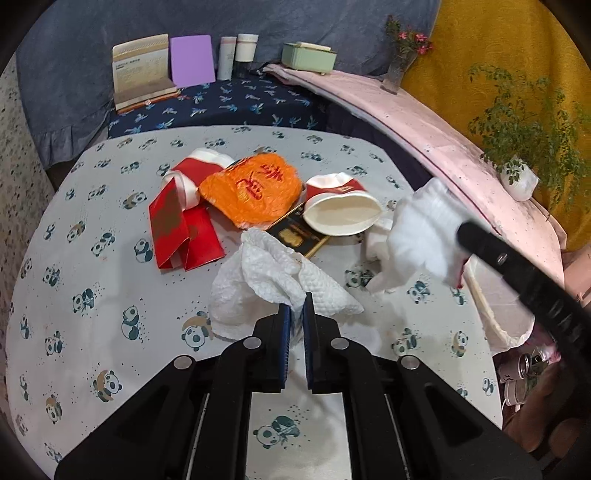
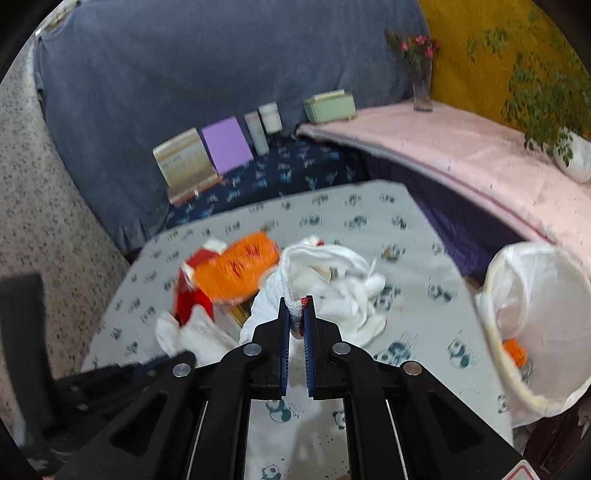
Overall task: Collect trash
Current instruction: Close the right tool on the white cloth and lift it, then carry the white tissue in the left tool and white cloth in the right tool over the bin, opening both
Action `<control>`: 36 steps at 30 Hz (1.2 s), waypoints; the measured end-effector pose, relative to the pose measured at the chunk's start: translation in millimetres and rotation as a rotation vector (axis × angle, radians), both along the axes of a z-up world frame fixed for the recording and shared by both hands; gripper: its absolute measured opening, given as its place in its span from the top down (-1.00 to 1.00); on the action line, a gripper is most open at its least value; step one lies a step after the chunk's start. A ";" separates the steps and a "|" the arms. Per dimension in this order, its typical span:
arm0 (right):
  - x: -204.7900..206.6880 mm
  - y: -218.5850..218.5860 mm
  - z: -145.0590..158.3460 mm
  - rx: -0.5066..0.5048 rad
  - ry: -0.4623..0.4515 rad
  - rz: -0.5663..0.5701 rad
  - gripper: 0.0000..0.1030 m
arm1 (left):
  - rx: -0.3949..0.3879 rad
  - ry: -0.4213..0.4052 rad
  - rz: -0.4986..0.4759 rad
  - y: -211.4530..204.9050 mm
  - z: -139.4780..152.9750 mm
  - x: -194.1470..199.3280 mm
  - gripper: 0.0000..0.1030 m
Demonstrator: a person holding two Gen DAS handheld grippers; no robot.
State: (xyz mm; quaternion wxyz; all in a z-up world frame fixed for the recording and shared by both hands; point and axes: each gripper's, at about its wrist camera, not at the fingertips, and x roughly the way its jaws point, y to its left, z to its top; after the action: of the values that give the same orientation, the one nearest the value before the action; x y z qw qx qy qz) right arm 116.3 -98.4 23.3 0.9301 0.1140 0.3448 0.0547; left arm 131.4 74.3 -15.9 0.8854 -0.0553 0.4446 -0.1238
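In lined bin (image 2: pixel 532 325), orange scrap (image 2: pixel 514 350), left tongs (image 1: pixel 295 314) pinching paper towel (image 1: pixel 266 269), right tongs (image 2: pixel 295 317) pinching white glove (image 2: pixel 332 280).

Ahead of you a blue-grey cloth (image 1: pixel 221 18) drapes the back wall, with a yellow curtain (image 1: pixel 498 40) to its right. A pink-covered shelf (image 1: pixel 406 110) curves along the right, and a panda-print table (image 1: pixel 92 258) lies below.

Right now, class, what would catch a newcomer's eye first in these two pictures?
A bright orange crinkled plastic bag with red characters lies mid-table among red paper cups and envelopes. Nearer, the left hand-held gripper pinches a white quilted paper towel. The right hand-held gripper holds a white glove left of the white-lined trash bin.
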 end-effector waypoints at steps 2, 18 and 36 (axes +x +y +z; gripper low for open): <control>-4.5 -7.9 16.4 0.002 -0.033 -0.015 0.87 | -0.001 -0.018 -0.012 -6.1 8.3 -2.5 0.88; -35.9 -106.3 41.0 -0.033 -0.094 -0.237 0.87 | 0.017 -0.115 -0.206 -108.7 52.5 -10.4 0.88; -65.0 -237.2 -12.7 -0.026 0.011 -0.486 0.87 | 0.019 -0.095 -0.453 -256.4 35.9 -5.8 0.88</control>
State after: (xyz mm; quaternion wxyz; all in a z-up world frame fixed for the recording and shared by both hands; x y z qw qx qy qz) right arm 51.2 -335.6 10.5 0.9155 0.1821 0.3128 -0.1757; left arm 125.6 -182.1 20.0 0.8554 0.0603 0.4047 -0.3176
